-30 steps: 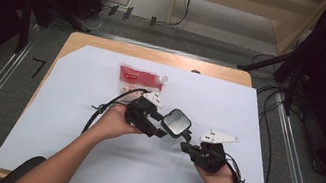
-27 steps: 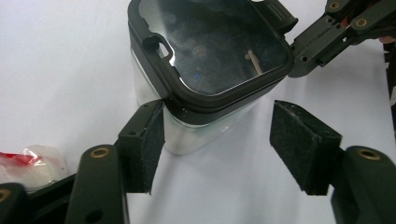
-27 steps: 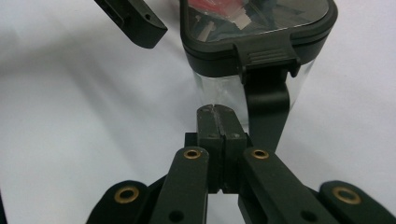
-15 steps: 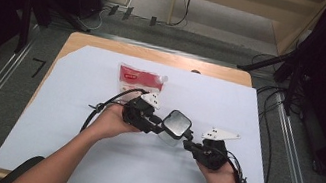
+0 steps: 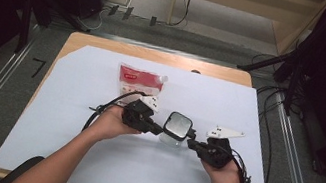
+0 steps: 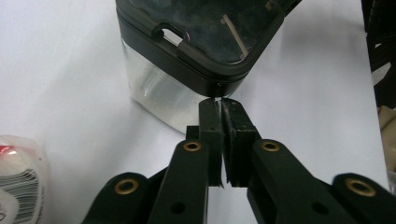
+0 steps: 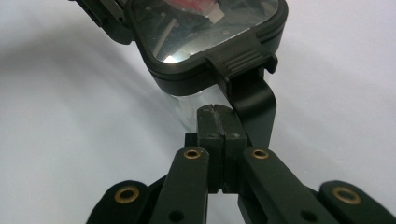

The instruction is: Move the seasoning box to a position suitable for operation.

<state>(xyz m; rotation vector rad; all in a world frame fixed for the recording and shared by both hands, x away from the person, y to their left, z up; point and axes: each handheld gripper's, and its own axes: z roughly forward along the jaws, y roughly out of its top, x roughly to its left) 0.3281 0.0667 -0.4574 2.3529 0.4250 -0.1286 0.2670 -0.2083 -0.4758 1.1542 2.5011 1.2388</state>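
Observation:
A clear square container with a black lid [image 5: 178,126] stands mid-table on the white sheet. My left gripper [image 5: 160,130] comes at it from the left. In the left gripper view its jaws [image 6: 218,105] are shut, tips touching the lid's lower corner [image 6: 217,86] of the container [image 6: 196,37]. My right gripper [image 5: 191,143] comes from the right. In the right gripper view it [image 7: 216,111] is shut, with nothing seen between its jaws, just below the lid [image 7: 210,32] and beside the black latch flap [image 7: 252,98] that hangs down.
A red and white pouch [image 5: 140,81] lies flat behind the left gripper, also at the left gripper view's lower left corner [image 6: 18,186]. The white sheet [image 5: 248,116] covers a wooden table [image 5: 157,54]. Cables trail from both grippers.
The right gripper has edged slightly up and to the right beside the container. The left gripper and the container have barely moved.

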